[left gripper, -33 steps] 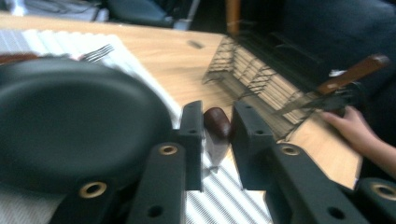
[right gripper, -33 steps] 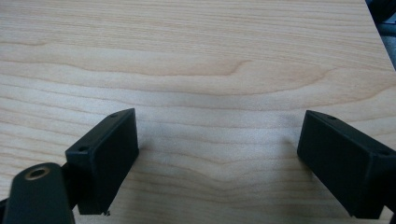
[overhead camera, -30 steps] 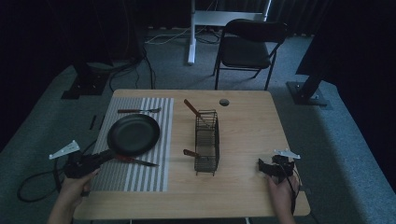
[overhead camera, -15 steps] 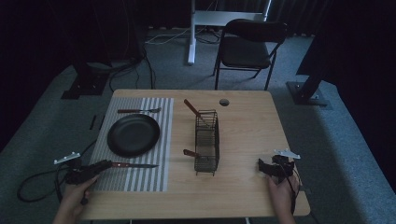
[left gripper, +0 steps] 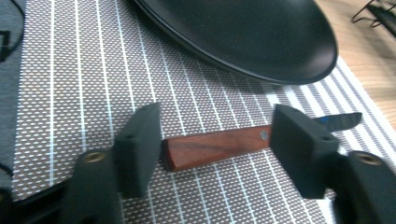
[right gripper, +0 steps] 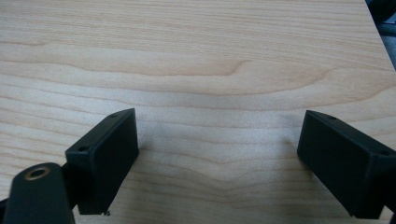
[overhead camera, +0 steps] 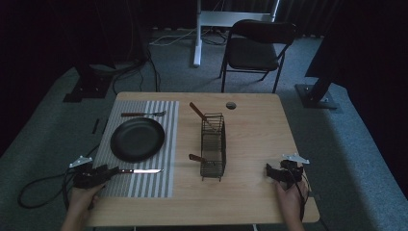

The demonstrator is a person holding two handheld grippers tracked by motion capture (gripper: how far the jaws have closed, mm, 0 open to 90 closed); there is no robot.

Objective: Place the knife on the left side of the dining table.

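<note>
A knife with a brown wooden handle (left gripper: 215,147) lies flat on the striped placemat (left gripper: 70,70), just in front of the black plate (left gripper: 243,37). My left gripper (left gripper: 219,140) is open, and the handle runs across the gap between its jaws. In the high view the knife (overhead camera: 139,171) points right, with the left gripper (overhead camera: 103,173) at the table's left edge. The right gripper (overhead camera: 272,172) rests open near the front right corner. In its own view the right gripper (right gripper: 219,144) has bare wood between its jaws.
A fork (overhead camera: 143,114) lies at the placemat's far end, beyond the plate (overhead camera: 137,139). A wire basket (overhead camera: 213,147) holding wooden-handled utensils stands mid-table. A round cable hole (overhead camera: 231,105) is at the back of the table (overhead camera: 255,130). A chair (overhead camera: 255,48) stands beyond it.
The knife has come away from the plate's rim, where it sat tilted, and now lies level on the mat nearer the front. The right gripper has not moved.
</note>
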